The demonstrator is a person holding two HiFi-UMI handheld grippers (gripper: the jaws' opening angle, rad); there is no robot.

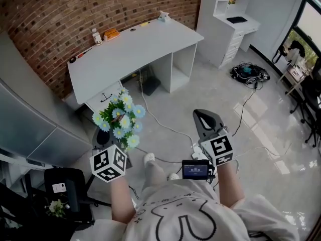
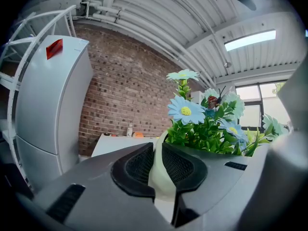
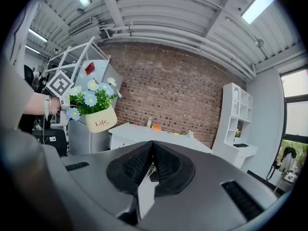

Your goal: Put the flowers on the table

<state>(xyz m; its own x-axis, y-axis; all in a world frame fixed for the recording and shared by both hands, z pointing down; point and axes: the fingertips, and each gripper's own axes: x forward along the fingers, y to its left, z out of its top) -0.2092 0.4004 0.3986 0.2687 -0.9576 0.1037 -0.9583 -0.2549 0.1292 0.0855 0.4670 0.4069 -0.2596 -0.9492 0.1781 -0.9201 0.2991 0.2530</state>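
The left gripper is clamped on the flowers' pot. Its ribbed black pads pinch the smooth cream rim from either side, with only the wall's thickness between them. The pot is a rounded, glossy tub with "Life" printed on its side, read in the right gripper view. Out of it rise the flowers: plastic-looking daisies with pale blue petals and yellow centres over dense green leaves, with a small butterfly ornament set among them. In the head view the bouquet hangs in the air ahead of the left gripper and its marker cube, over the floor and well short of the table.

The right gripper holds nothing; its textured pads meet at the tips. It hangs to the right, well apart from the flowers.

The table is a flat white desk with drawers, standing against a rough red brick wall. A small bottle and an orange object, too small to identify, sit along its back edge. A tall grey cabinet with a smooth curved face stands left of the desk, and a white shelf unit to the right. On the glossy grey floor, thin cables run under the desk and a tangle of black gear lies beyond it. A black seat stands beside the person's left arm.
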